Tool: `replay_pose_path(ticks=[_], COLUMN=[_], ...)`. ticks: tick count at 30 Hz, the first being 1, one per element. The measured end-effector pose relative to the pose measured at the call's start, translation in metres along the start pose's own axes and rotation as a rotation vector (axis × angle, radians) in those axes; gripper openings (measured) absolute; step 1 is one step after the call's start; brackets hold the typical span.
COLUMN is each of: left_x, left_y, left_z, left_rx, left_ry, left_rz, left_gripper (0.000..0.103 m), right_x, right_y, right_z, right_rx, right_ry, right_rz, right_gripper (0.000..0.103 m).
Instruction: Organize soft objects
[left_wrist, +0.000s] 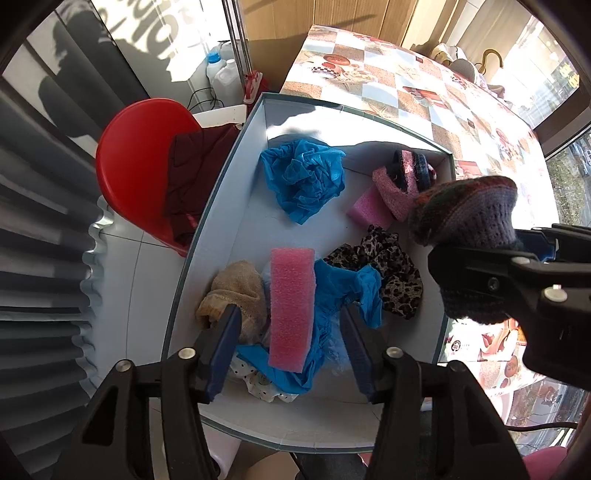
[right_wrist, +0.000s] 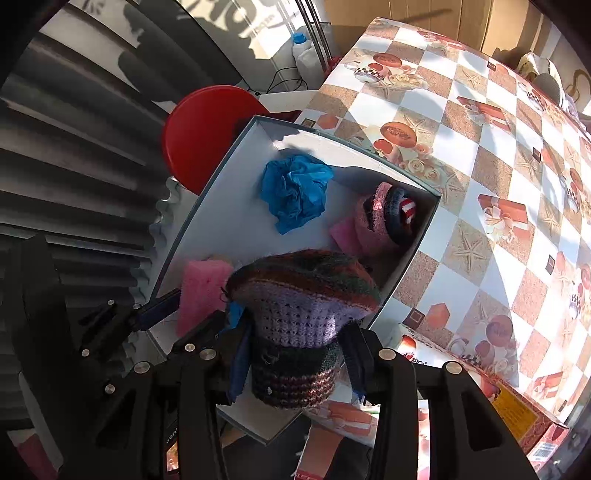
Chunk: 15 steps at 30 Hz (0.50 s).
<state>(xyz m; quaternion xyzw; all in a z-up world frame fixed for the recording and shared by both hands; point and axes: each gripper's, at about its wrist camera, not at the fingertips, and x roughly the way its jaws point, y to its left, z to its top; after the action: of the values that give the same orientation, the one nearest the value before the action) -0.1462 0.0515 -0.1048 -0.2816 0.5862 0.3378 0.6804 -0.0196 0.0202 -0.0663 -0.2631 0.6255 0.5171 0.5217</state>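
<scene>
A white box (left_wrist: 236, 192) on the table holds soft things: a crumpled blue cloth (left_wrist: 303, 177), a pink sponge (left_wrist: 291, 306) lying on blue fabric, a tan cloth (left_wrist: 236, 291), a leopard-print fabric (left_wrist: 388, 269), and a pink knitted piece (left_wrist: 402, 181) in the far corner. My left gripper (left_wrist: 291, 343) is open, its jaws either side of the pink sponge, just above it. My right gripper (right_wrist: 295, 362) is shut on a striped knitted hat (right_wrist: 303, 295) and holds it above the box's right side; the hat also shows in the left wrist view (left_wrist: 465, 210).
The box (right_wrist: 236, 177) sits at the table's left edge on a checkered tablecloth (right_wrist: 480, 155). A red chair (left_wrist: 136, 162) with a dark red cloth (left_wrist: 192, 177) stands to the left. White bottles (left_wrist: 221, 70) stand on the floor behind. A printed carton (right_wrist: 517, 410) lies at the right.
</scene>
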Motion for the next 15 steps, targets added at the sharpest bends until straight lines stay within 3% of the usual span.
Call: replay_pose_path(ticks=[1, 3, 7, 8, 11, 15], left_x=[-0.003, -0.006, -0.012, -0.016, -0.031, -0.046], left_y=[0.002, 0.005, 0.005, 0.004, 0.002, 0.008], left_z=[-0.001, -0.002, -0.003, -0.004, -0.004, -0.004], left_rx=[-0.017, -0.027, -0.003, 0.010, 0.017, -0.005], left_ry=[-0.023, -0.037, -0.056, -0.070, -0.126, -0.135], left_rz=[0.002, -0.015, -0.008, 0.011, 0.066, 0.006], left_gripper=[0.092, 0.092, 0.095, 0.095, 0.095, 0.095], right_x=[-0.001, -0.004, -0.013, -0.015, -0.025, -0.037], right_y=[0.000, 0.000, 0.002, 0.002, 0.003, 0.002], right_z=[0.000, 0.000, 0.001, 0.001, -0.001, -0.006], right_rx=[-0.001, -0.003, -0.014, -0.017, -0.032, -0.007], right_ry=[0.000, -0.016, -0.037, -0.040, -0.072, -0.091], right_rz=[0.006, -0.002, -0.020, -0.027, -0.060, -0.079], right_gripper=[0.058, 0.090, 0.092, 0.103, 0.103, 0.103])
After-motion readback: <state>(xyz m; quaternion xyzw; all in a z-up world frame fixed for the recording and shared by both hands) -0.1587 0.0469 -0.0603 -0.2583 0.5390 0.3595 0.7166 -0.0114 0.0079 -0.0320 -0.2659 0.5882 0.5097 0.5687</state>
